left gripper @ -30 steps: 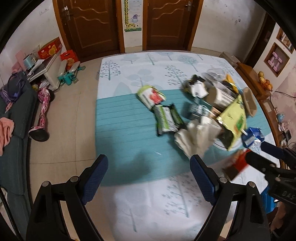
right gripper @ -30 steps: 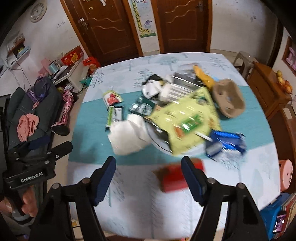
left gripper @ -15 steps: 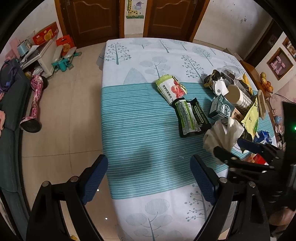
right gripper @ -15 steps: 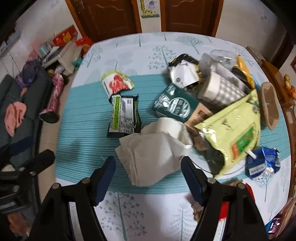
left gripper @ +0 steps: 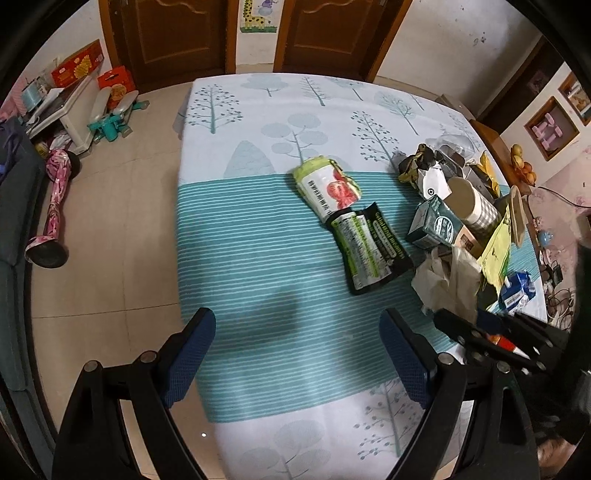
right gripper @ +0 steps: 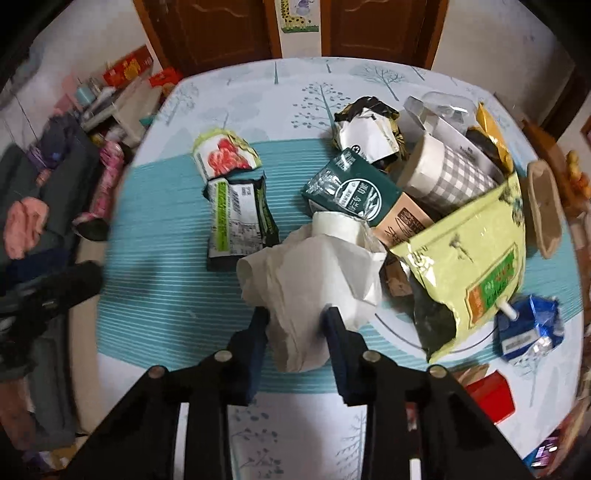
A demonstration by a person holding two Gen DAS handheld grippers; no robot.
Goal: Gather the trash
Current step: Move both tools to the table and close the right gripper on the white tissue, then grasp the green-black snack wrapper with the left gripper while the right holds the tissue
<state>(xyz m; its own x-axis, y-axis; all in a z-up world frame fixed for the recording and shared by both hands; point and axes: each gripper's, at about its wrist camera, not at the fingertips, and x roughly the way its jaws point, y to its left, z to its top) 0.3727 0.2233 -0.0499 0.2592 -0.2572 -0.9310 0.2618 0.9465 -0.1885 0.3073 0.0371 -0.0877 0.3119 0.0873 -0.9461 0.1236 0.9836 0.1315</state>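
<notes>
The crumpled white tissue (right gripper: 314, 280) lies on the teal striped band of the tablecloth (left gripper: 266, 258), at the near edge of the trash pile, its long axis running from the near tail up toward the white roll end that touches the green carton (right gripper: 351, 188). The right gripper (right gripper: 295, 321) has just been narrowing its jaws, and the tail of the tissue now sits pinched between the two pads. The left gripper (left gripper: 299, 350) hangs wide apart over bare striped cloth, nothing between its fingers. Left of the pile a dark green-labelled wrapper (right gripper: 236, 218) lies lengthwise toward the viewer, a strawberry packet (right gripper: 225, 158) just beyond it. A yellow-green pouch (right gripper: 472, 266) and a blue carton (right gripper: 528, 328) lie right. Brown doors (left gripper: 177, 33) and tiled floor (left gripper: 110, 221) lie beyond.
</notes>
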